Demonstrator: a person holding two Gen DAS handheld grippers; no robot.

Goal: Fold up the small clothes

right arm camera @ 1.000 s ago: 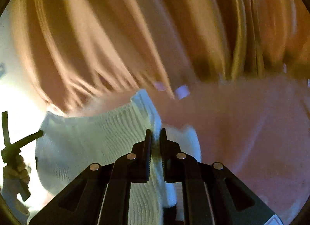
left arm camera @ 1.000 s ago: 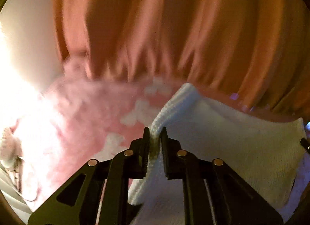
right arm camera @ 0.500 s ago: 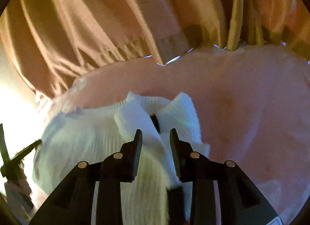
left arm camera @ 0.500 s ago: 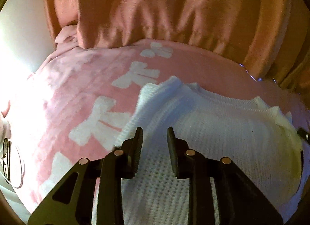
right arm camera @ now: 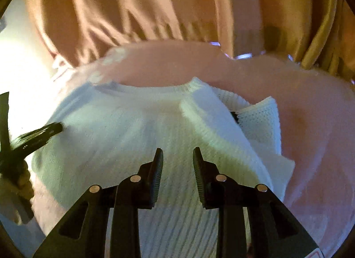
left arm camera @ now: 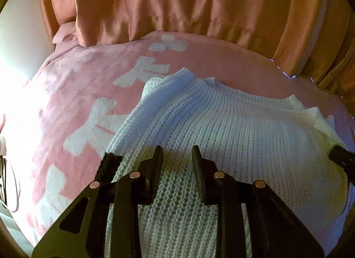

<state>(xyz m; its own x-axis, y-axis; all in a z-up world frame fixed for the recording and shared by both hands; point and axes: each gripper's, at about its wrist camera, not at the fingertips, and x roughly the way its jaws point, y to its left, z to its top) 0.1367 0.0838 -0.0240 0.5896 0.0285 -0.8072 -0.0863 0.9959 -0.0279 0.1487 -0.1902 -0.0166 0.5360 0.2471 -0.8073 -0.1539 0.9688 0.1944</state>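
Left tool [left arm camera: 177, 158]: has let go, jaws apart over white knit garment [left arm camera: 221, 129].
Right tool [right arm camera: 177, 158]: released, jaws now closing slightly, empty.
Fold: laid on pink blanket [left arm camera: 66, 93]; this step likely done.

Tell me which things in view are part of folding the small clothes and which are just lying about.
Part of the job:
white knit garment, lying on the blanket
left gripper, open above the knit, gripping nothing
right gripper, jaws closing, gripping nothing

Just lying about:
pink blanket with white bows
orange curtain
eyeglasses, at the blanket's left edge
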